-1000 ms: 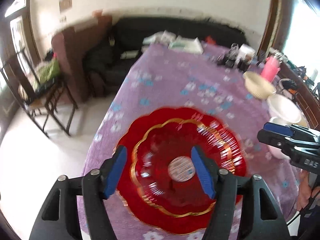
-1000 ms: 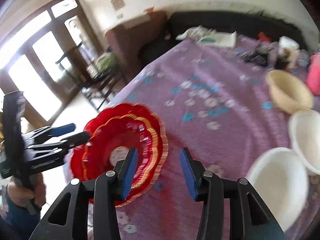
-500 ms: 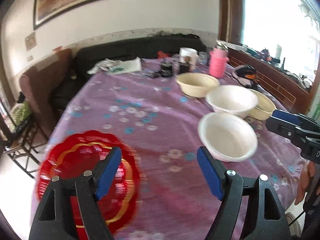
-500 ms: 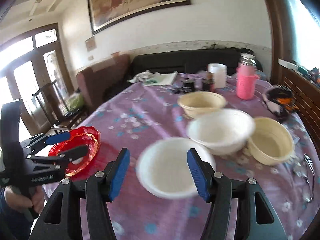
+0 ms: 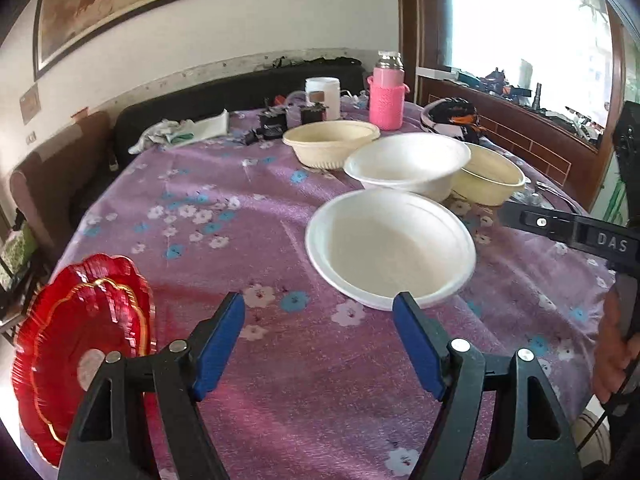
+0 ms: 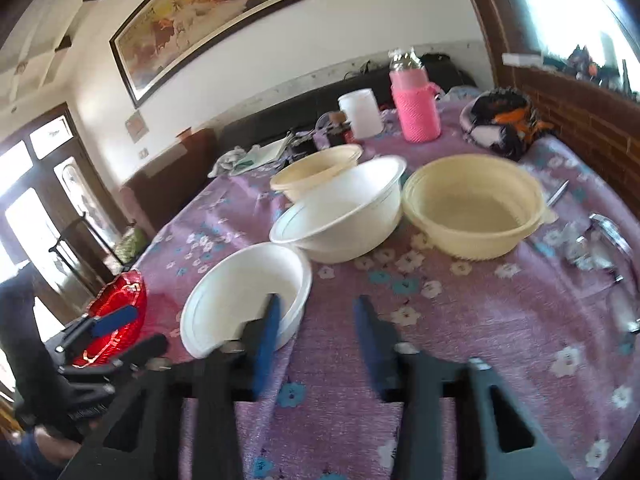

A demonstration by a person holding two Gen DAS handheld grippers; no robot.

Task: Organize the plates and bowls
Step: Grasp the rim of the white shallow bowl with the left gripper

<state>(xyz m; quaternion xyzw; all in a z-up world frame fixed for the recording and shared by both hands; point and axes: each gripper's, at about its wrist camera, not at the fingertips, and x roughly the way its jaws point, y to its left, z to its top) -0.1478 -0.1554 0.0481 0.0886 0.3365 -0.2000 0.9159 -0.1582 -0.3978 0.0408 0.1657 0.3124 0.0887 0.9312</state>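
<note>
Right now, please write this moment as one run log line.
left gripper: open, empty | right gripper: open, empty | red plates: stacked, table edge | nearest white bowl: untouched

A purple flowered cloth covers the table [image 5: 248, 216], where a pink knitted-sleeve bottle [image 5: 386, 94] stands beside a white jar [image 5: 323, 94] at the far end, below a framed painting [image 6: 204, 20] on the wall.

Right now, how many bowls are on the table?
4. The nearest white bowl sits in front of the tongs, a second white bowl behind it, one cream bowl farther back, another cream bowl to the right. None looks hidden.
</note>
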